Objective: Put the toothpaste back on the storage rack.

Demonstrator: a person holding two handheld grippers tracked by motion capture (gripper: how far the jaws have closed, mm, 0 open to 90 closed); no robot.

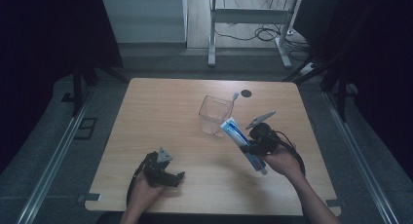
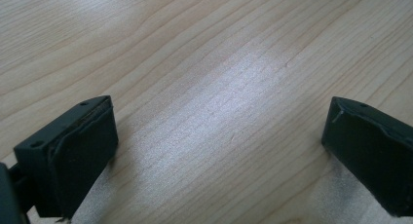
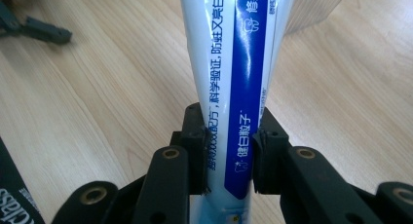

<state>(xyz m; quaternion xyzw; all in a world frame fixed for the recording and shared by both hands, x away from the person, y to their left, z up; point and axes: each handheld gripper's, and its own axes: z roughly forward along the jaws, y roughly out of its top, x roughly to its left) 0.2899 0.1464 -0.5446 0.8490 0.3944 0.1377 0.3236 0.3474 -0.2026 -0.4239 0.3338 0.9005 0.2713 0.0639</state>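
On the single wooden table [image 1: 160, 112] there are one clear plastic cup [image 1: 215, 115] with one toothbrush [image 1: 234, 96] standing in it, one blue-and-white toothpaste tube [image 1: 242, 142], one small dark round spot [image 1: 246, 93], and two black handheld grippers, left [image 1: 174, 177] and right [image 1: 247, 148].

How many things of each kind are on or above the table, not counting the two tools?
Toothpaste tube: 1
Clear plastic cup: 1
Toothbrush, standing in the cup: 1
Black round spot on the table top (what it is I cannot tell): 1
Total: 4
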